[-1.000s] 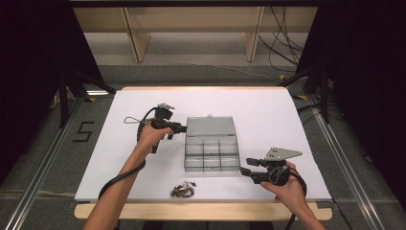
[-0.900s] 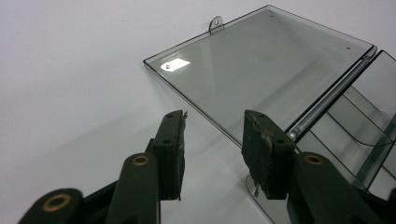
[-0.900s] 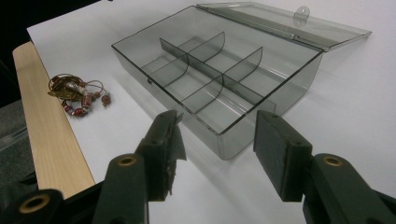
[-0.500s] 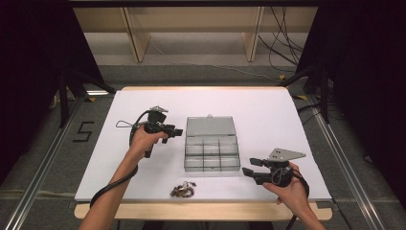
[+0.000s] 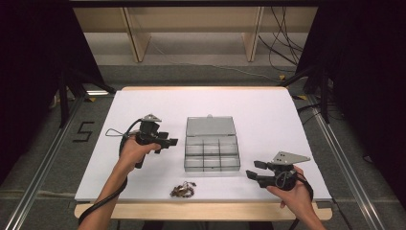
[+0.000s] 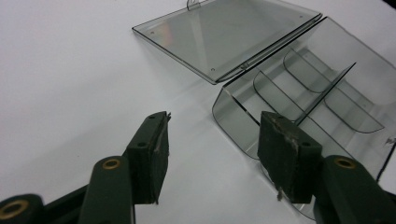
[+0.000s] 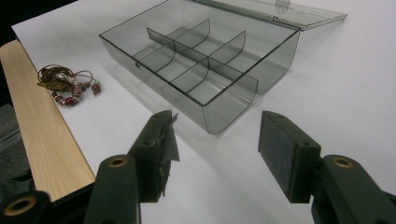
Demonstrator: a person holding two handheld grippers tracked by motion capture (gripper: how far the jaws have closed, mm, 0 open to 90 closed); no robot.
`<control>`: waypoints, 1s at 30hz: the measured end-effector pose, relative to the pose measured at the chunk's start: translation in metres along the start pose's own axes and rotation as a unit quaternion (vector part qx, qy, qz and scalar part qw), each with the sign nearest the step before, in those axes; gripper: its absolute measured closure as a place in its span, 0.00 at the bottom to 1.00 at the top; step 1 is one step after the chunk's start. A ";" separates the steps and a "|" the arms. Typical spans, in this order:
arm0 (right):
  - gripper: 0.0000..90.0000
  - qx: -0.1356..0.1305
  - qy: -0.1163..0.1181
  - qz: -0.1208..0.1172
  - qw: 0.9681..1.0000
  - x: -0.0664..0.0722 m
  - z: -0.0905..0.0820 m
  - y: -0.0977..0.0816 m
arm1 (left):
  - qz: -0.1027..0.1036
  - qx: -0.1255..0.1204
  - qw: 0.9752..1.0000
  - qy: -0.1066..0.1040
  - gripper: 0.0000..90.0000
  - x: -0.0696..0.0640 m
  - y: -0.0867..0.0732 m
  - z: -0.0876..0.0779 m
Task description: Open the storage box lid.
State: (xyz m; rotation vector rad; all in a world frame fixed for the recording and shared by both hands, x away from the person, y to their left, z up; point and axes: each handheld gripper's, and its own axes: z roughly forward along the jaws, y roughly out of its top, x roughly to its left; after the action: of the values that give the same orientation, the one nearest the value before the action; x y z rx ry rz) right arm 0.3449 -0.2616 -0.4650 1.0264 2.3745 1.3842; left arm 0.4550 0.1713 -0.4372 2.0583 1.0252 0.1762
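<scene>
A clear grey compartment box (image 5: 212, 154) stands mid-table with its lid (image 5: 210, 127) folded open flat behind it; its compartments look empty. My left gripper (image 5: 170, 142) hovers just left of the box, open. Its jaws have just been opening and nothing is between them. In the left gripper view my gripper (image 6: 212, 135) faces the box's (image 6: 299, 93) corner and the lid (image 6: 224, 32). My right gripper (image 5: 251, 170) sits at the box's front right, open and empty, its jaws having just widened a little. The right gripper view has my gripper (image 7: 215, 135) facing the box (image 7: 196, 60).
A small pile of brown and red beads on a cord (image 5: 183, 190) lies near the table's front edge, left of the right gripper; it is also in the right gripper view (image 7: 65, 84). A wooden strip (image 7: 42, 135) borders the white tabletop (image 5: 268, 120).
My left gripper has drawn back from the lid's left edge, leftward and toward the person, with its jaws wider. The right gripper has stayed in place.
</scene>
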 end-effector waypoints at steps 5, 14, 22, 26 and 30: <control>0.51 0.000 0.000 0.009 1.000 0.002 -0.002 -0.001 | -0.003 -0.001 1.000 -0.005 0.46 -0.008 -0.008 -0.005; 0.51 -0.001 -0.001 0.009 1.000 0.001 -0.004 -0.006 | 0.032 0.023 0.999 -0.003 0.45 -0.026 -0.024 -0.016; 0.51 0.003 -0.004 0.007 1.000 0.000 -0.003 -0.009 | 0.030 0.047 0.998 -0.021 0.43 -0.045 -0.041 -0.025; 0.51 0.005 0.001 0.007 1.000 0.001 -0.002 -0.009 | 0.025 0.051 0.998 -0.029 0.43 -0.054 -0.044 -0.026; 0.51 0.003 -0.010 -0.002 1.000 -0.001 -0.004 -0.009 | 0.007 0.051 0.998 -0.037 0.43 -0.058 -0.046 -0.029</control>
State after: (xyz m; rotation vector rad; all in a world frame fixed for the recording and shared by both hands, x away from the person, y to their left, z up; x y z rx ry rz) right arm 0.3394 -0.2676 -0.4709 1.0320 2.3658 1.3595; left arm 0.3753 0.1629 -0.4385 2.1478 0.9935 0.0564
